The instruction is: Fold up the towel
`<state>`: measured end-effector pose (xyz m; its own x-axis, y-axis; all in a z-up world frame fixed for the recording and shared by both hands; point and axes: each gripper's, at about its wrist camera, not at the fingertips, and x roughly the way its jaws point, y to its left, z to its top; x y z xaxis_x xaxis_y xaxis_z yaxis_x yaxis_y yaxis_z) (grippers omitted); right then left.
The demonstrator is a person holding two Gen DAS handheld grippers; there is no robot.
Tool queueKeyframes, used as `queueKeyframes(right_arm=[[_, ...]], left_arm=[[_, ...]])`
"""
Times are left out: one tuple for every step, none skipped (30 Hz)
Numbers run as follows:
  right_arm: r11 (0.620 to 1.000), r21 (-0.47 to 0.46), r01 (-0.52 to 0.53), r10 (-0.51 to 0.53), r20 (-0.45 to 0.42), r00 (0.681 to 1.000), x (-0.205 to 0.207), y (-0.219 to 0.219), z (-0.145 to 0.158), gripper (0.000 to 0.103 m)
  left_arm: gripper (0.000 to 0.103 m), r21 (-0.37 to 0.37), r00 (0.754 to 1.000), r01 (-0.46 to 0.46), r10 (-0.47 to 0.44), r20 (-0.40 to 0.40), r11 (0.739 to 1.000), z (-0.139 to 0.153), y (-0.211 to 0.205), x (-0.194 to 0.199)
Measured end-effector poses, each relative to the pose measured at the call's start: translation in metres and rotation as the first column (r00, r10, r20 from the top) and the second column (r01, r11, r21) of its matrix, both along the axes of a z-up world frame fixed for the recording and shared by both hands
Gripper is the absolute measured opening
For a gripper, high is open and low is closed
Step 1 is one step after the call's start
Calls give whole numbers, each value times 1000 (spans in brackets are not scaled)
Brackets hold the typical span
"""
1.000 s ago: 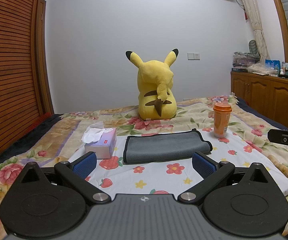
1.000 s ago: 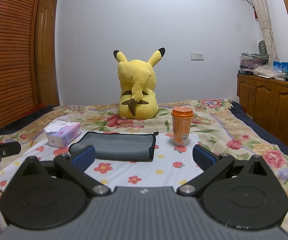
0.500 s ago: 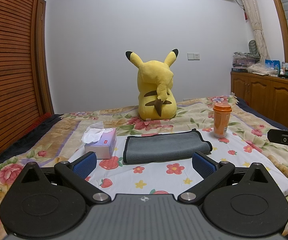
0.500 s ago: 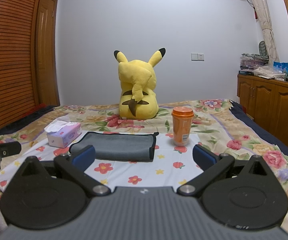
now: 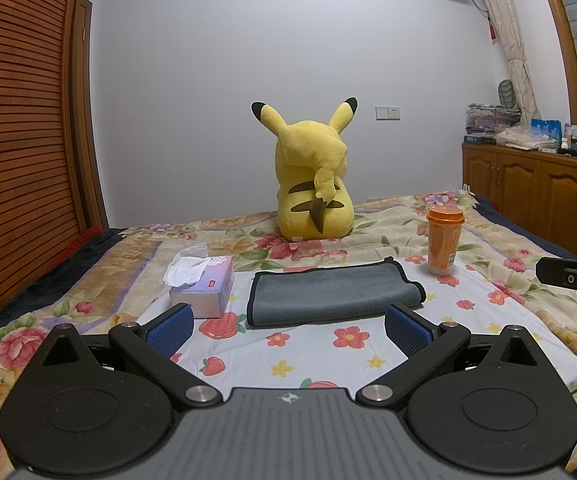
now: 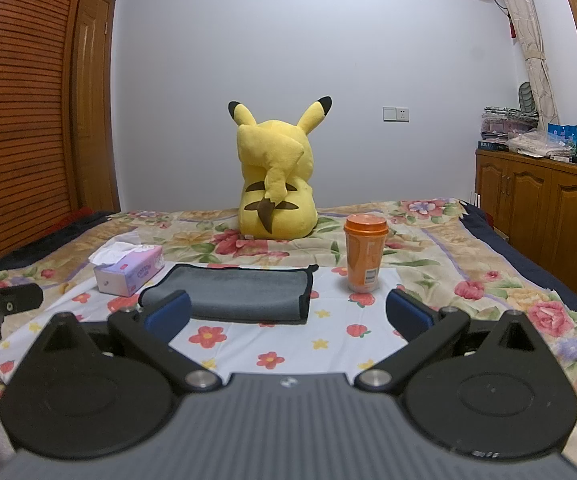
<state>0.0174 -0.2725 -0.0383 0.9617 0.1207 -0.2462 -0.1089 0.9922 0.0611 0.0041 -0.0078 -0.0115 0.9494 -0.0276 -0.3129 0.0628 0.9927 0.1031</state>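
A grey towel with black trim [image 5: 330,294] lies folded flat on a white flowered cloth [image 5: 316,350] on the bed; it also shows in the right wrist view [image 6: 244,294]. My left gripper [image 5: 288,326] is open and empty, held just in front of the towel's near edge. My right gripper [image 6: 288,318] is open and empty, in front of the towel's right end. Neither touches the towel.
A tissue box [image 5: 204,286] stands left of the towel. An orange cup with a lid [image 5: 443,240] stands to its right. A yellow plush toy [image 5: 312,196] sits behind. A wooden cabinet [image 5: 536,196] runs along the right wall.
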Motion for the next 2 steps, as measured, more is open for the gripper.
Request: queueKeyframes(right_arm=[[1000,0,0,0,0,1000,0,0,0,103],[1000,0,0,0,0,1000,0,0,0,103]], left_arm=[[103,-1,1000,0,0,0,1000,0,0,0],[103,0,1000,1,-1,0,1000,0,0,0]])
